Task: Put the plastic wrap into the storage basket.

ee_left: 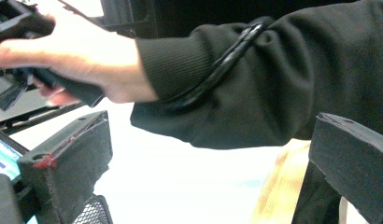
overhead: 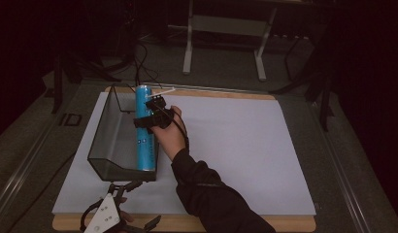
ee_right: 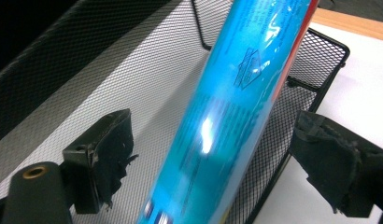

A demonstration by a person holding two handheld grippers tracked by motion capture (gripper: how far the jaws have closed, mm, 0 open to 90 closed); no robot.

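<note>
The blue tube (overhead: 144,128) lies along the right wall of the black mesh basket (overhead: 107,145), with its far end near the basket's far corner and its near end close to the front wall. In the high view the right tool (overhead: 149,112) is over the middle part of the tube. In the right gripper view its jaws stand spread, one on each side of the blue tube (ee_right: 236,112), and neither pad touches it. So the tube seems to be already inside the mesh basket (ee_right: 110,70), or resting against its right rim; which of the two, the pictures do not show clearly. Judging from this, the placing looks almost done, and what is left is probably to take the right tool away from the tube, or to settle the tube flat if it is leaning.

The left tool (overhead: 120,190) waits at the near edge of the worktop (overhead: 236,145), just in front of the basket's front wall. In the left gripper view its jaws are also wide apart and hold nothing; between them one sees the person's right hand (ee_left: 82,56) and the dark sleeve (ee_left: 273,79).

A white sheet covers the worktop, and its wooden edge (overhead: 236,224) shows at the near side. Metal stand legs (overhead: 190,43) are on the floor behind. The basket's right wall is close to the right tool, so it could catch a jaw when the tool moves.
</note>
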